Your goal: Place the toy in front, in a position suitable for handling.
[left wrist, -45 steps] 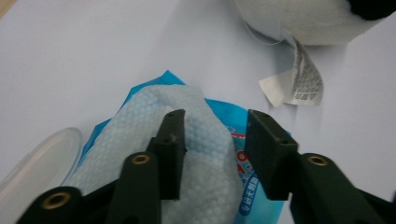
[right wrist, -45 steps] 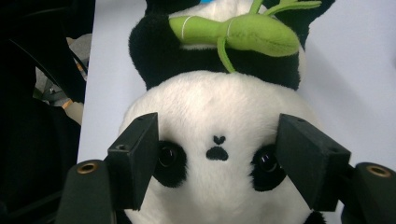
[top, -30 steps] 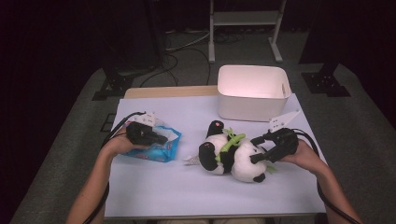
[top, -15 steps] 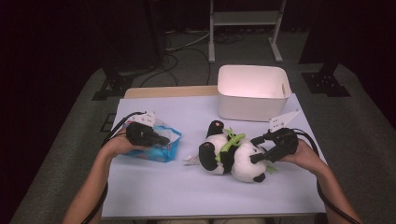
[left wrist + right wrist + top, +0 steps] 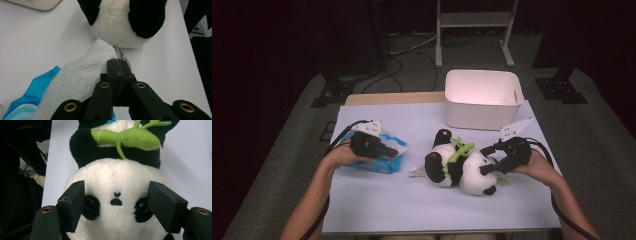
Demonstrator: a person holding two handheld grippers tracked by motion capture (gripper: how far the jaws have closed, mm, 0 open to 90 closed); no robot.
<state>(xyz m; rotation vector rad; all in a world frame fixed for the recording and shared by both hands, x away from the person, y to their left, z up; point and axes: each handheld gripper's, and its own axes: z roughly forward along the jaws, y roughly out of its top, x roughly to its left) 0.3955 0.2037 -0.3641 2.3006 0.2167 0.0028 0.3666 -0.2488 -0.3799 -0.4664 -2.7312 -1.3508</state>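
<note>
A black-and-white panda plush (image 5: 452,167) lies on the white table (image 5: 412,205), a green bamboo sprig (image 5: 125,138) on its chest. My right gripper (image 5: 485,160) grips its head; in the right gripper view (image 5: 118,200) the two pads press into the fur beside the eyes. A blue wet-wipe pack (image 5: 379,164) lies at the left, and my left gripper (image 5: 393,151) rests over it. In the left gripper view this gripper (image 5: 117,61) is shut on the edge of a white textured wipe (image 5: 80,72) rising out of the pack (image 5: 37,87), with the panda (image 5: 120,32) just beyond.
A white open bin (image 5: 482,115) stands at the back right of the table, behind the panda. A small white scrap (image 5: 417,171) lies by the panda's left side. Cables trail from both grippers toward the near edge. Dark floor and stands surround the table.
</note>
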